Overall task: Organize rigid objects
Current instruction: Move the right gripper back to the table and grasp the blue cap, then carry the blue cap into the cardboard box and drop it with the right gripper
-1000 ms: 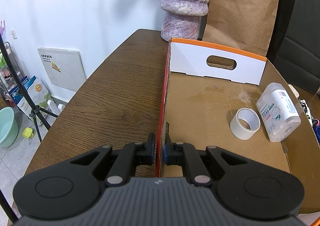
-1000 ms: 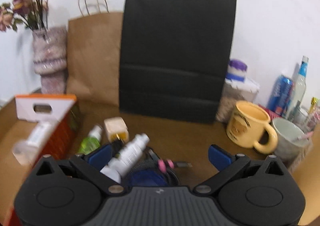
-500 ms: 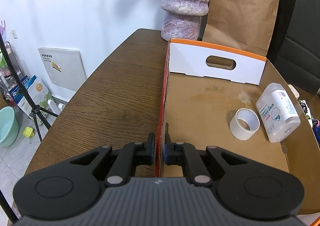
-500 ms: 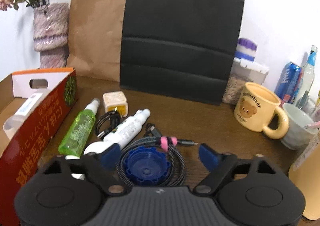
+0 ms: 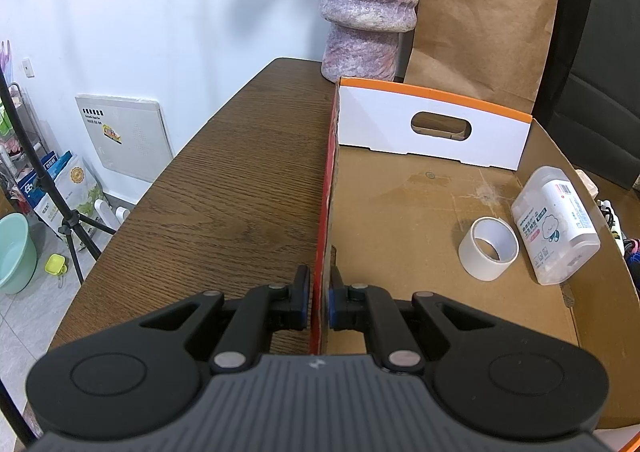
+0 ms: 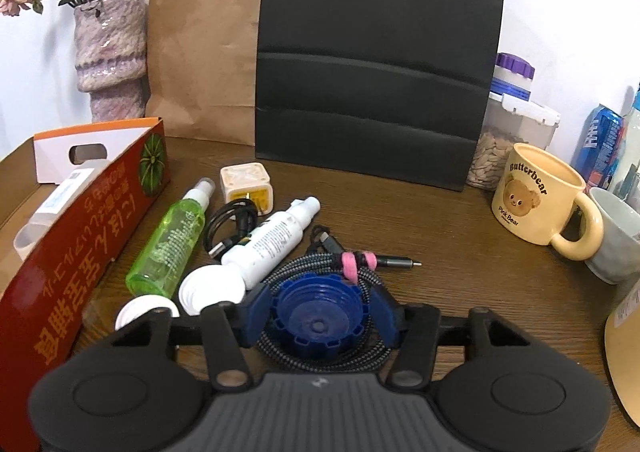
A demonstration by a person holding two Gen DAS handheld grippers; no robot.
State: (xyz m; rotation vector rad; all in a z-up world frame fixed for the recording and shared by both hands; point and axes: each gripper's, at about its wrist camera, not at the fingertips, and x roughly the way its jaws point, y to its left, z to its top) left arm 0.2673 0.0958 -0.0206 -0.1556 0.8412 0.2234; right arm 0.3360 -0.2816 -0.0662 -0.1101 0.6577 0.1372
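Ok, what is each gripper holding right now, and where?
Left gripper pinches the box by its near side wall. Right gripper has its fingers against the sides of the blue cap.

I see the tape roll [image 5: 488, 248] and tub [image 5: 556, 226] inside the box [image 5: 420, 187]; the bottles [image 6: 170, 240] lie right of the box.

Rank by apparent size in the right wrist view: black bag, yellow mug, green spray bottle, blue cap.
1. black bag
2. green spray bottle, blue cap and yellow mug: they look similar, and nearness enlarges the cap, so I won't rank them.
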